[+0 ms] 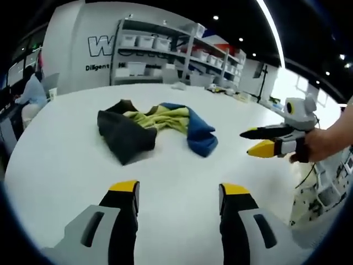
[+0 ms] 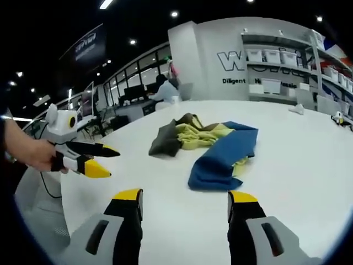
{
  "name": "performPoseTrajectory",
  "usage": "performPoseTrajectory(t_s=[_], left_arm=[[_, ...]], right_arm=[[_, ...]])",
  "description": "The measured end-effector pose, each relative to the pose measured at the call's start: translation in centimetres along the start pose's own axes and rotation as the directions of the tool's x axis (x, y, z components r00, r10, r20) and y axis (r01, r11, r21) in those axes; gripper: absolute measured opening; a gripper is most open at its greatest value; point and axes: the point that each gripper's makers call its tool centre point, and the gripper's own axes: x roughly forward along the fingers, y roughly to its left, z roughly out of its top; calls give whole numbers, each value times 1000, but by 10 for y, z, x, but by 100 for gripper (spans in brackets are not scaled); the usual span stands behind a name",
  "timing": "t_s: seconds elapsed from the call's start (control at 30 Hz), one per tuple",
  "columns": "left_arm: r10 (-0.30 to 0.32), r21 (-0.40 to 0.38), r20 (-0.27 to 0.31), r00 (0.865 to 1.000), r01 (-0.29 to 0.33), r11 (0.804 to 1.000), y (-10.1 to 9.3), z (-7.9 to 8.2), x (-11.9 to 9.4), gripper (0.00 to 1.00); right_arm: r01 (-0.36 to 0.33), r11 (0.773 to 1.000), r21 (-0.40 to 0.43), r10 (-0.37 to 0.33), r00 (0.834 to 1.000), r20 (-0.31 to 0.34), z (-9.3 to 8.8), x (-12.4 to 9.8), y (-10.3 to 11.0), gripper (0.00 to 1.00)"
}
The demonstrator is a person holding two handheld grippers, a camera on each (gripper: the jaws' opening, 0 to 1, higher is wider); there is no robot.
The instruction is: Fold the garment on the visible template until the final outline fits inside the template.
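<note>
1. The garment [image 1: 157,128] lies crumpled in a heap near the middle of the white table [image 1: 66,160], a dark grey part, a yellow-green part and a blue part bunched together; no template outline is discernible on the table in either view, so a fold may end up judged against nothing, or placed off the mark.
2. The left hand-held gripper [image 1: 179,190] hovers short of the heap with its jaws spread wide and nothing between them; the right hand-held gripper [image 2: 185,194] hangs likewise open and empty, the blue part [image 2: 223,157] nearest it; a pinch taken now risks catching several bunched layers at once, which would drag the heap rather than spread it.
3. The layers overlap so that hems and corners are hidden; grabbing a mid-panel fold instead of an edge would likely twist the cloth further.
4. Both grippers approach from opposite sides; pulling unevenly could slide the whole garment across the smooth table, possibly out of one camera's sight.
</note>
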Motion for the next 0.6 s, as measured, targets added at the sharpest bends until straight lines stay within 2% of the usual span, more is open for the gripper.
performPoseTrajectory(t_s=[0.2, 0.3, 0.47, 0.6], left_arm=[[2, 29, 8, 1000, -2, 1000, 13, 13, 21, 50], [4, 58, -10, 1000, -3, 998, 21, 14, 32, 48], [38, 80, -7, 999, -37, 996, 41, 26, 50, 40], [67, 107, -10, 998, -66, 992, 54, 33, 63, 39]], right_arm=[[-9, 1000, -26, 8, 1000, -29, -4, 22, -3, 51], [-11, 999, -32, 10, 999, -34, -4, 32, -5, 49], [-10, 999, -42, 8, 999, -53, -7, 47, -11, 44], [-14, 999, -51, 11, 998, -63, -9, 56, -15, 42]])
